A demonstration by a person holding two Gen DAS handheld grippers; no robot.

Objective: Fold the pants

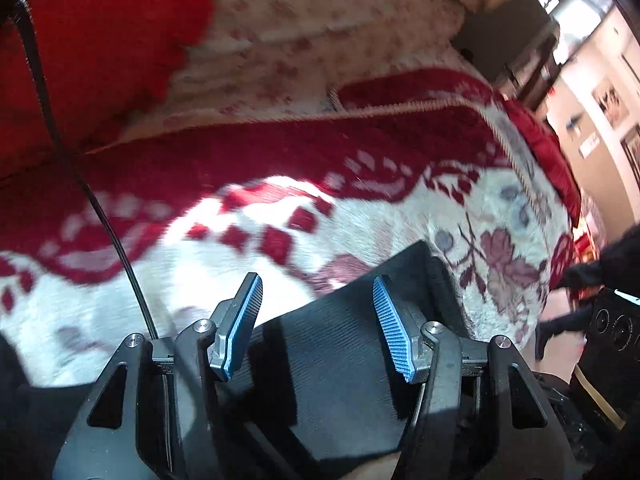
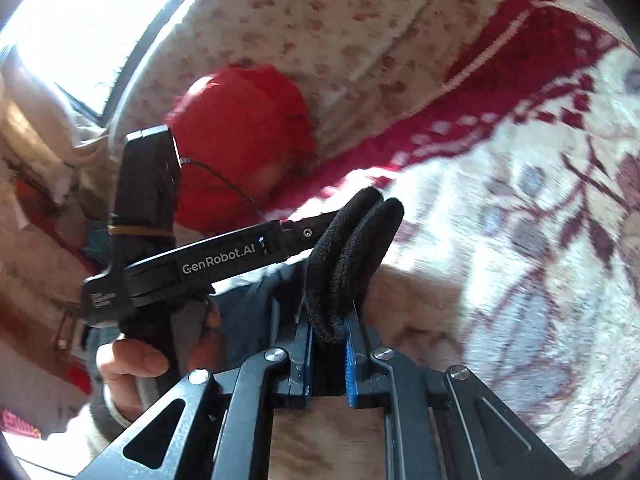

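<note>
Black ribbed pants [image 1: 340, 352] lie on a cream and red flowered blanket [image 1: 420, 216]. My left gripper [image 1: 318, 280] hovers over one end of them, its blue pads [image 1: 394, 328] apart, with the cloth spread flat beneath and between them and neither pad pressing on it. In the right wrist view my right gripper [image 2: 330, 308] is shut on a bunched, doubled fold of the pants [image 2: 356, 240] that stands up out of the jaws. The left tool's black housing [image 2: 216, 264], held by a hand [image 2: 132, 364], reaches that same fold from the left, its fingertips hidden behind the cloth.
A red cushion [image 2: 240, 140] rests on a pale floral sheet [image 2: 340, 40] beyond the blanket. A black cable [image 1: 100, 216] hangs across the left of the left wrist view. A bright window [image 2: 80, 20] is at upper left. Furniture and a wall [image 1: 600, 100] lie past the bed's edge.
</note>
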